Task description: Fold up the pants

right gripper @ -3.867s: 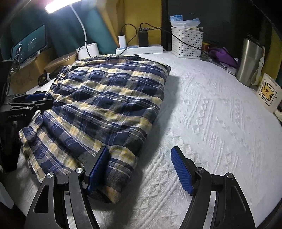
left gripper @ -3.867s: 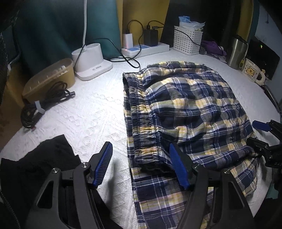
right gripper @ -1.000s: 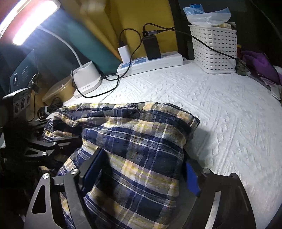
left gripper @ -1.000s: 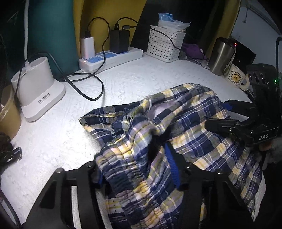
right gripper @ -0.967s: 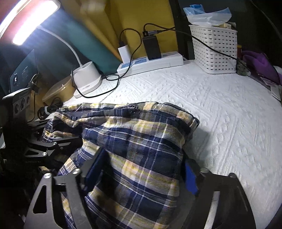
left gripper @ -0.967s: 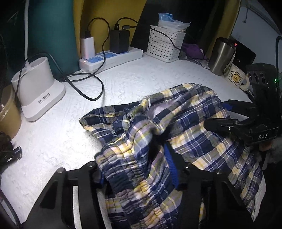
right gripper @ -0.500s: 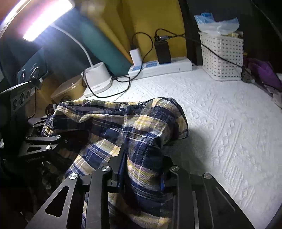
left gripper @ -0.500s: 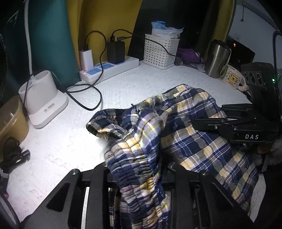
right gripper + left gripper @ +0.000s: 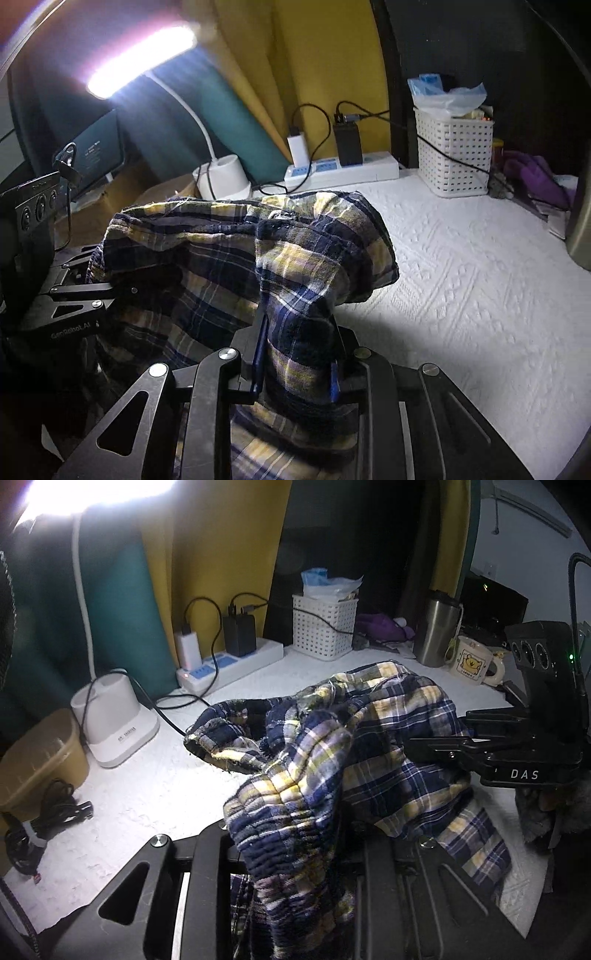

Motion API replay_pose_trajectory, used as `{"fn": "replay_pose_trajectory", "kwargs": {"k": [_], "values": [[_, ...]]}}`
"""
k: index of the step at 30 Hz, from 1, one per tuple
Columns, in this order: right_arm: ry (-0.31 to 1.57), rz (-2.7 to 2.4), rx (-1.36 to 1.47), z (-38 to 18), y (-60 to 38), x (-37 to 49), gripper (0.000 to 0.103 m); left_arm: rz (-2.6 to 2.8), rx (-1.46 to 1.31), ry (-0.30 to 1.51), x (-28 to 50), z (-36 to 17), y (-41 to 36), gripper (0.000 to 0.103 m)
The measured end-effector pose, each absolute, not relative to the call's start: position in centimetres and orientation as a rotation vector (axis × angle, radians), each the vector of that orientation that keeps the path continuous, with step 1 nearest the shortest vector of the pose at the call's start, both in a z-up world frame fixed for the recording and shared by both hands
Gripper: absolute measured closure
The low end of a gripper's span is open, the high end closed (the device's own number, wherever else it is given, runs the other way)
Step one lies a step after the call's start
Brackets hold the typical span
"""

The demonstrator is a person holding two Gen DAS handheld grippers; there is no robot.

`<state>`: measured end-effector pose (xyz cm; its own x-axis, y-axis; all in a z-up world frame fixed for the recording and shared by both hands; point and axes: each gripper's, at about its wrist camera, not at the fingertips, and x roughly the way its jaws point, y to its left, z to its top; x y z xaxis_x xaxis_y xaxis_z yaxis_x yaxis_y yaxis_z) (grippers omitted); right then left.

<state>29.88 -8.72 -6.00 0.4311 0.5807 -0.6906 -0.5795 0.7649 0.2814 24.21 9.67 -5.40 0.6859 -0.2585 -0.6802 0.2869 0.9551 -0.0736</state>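
dim room, lamp (image 9: 140,61) glare, fisheye-warped edges

In your left wrist view, the right gripper (image 9: 413,744) carries the white letters "DAS" on the side of its black body. The mug (image 9: 474,660) at the back of the table bears a yellow cartoon bear with small lettering beneath it, too small to read. The lamp base (image 9: 116,722) has a line of grey print on its front, also illegible. In your right wrist view, the left gripper (image 9: 110,291) reads "GenRobot.AI" in faint letters on its body. The dark screen (image 9: 98,147) behind it shows small pale text that cannot be made out.
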Motion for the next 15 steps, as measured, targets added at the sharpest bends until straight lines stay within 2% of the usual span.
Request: {"fn": "replay_pose_trajectory", "kwargs": {"k": [15], "values": [[0.745, 0.739, -0.015, -0.8, -9.6, 25.5, 0.077, -0.282, 0.015, 0.647, 19.5, -0.8, 9.6, 0.080]]}}
